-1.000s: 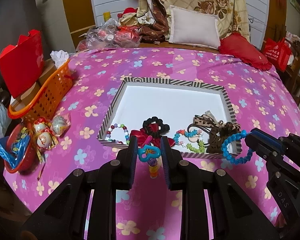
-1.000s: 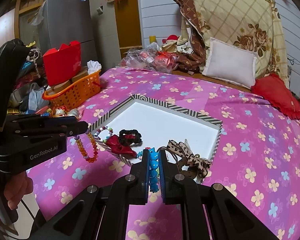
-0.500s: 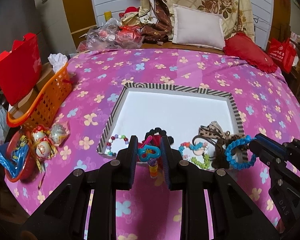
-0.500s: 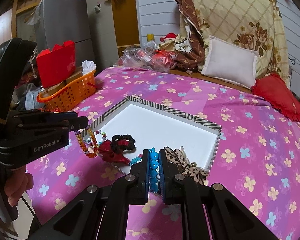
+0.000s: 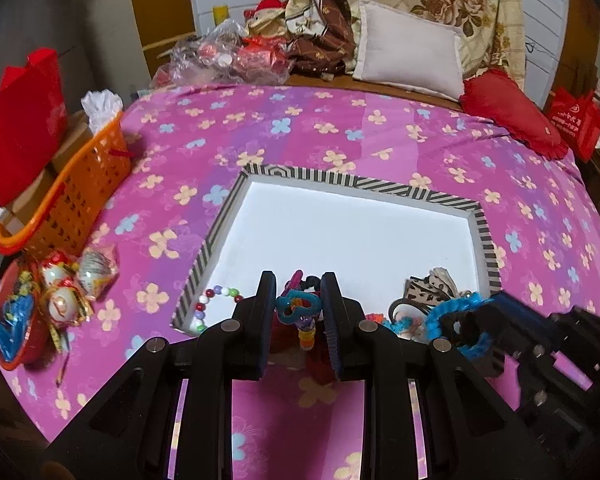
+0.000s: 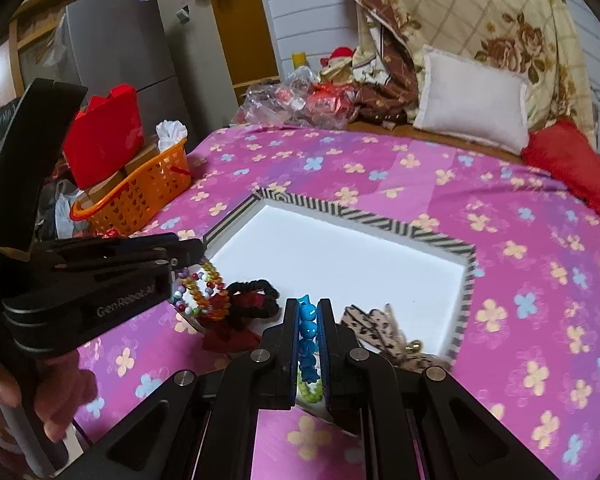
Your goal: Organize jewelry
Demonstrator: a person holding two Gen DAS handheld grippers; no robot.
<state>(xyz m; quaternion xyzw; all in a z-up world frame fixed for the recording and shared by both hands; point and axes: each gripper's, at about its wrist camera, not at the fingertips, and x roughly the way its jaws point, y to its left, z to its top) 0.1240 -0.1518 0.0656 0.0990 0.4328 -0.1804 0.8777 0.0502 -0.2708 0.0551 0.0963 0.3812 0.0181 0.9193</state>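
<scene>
**Two wrist views over one tray**

Each fisheye camera rides behind its own tool, looking forward and steeply down at the near edge of the striped tray [image 5: 416, 193] on the bed [image 6: 520, 240]. Both views share tray, orange basket [image 6: 140, 196] and pillows, and each catches the other tool.

Left gripper [image 5: 299, 309] angled downward, jaws partly closed and pinching a small item, bare hand [image 6: 40, 396] wrapped around its handle, right gripper [image 6: 309, 322] just beside it, also angled downward, jaws clamped tight on something thin
</scene>
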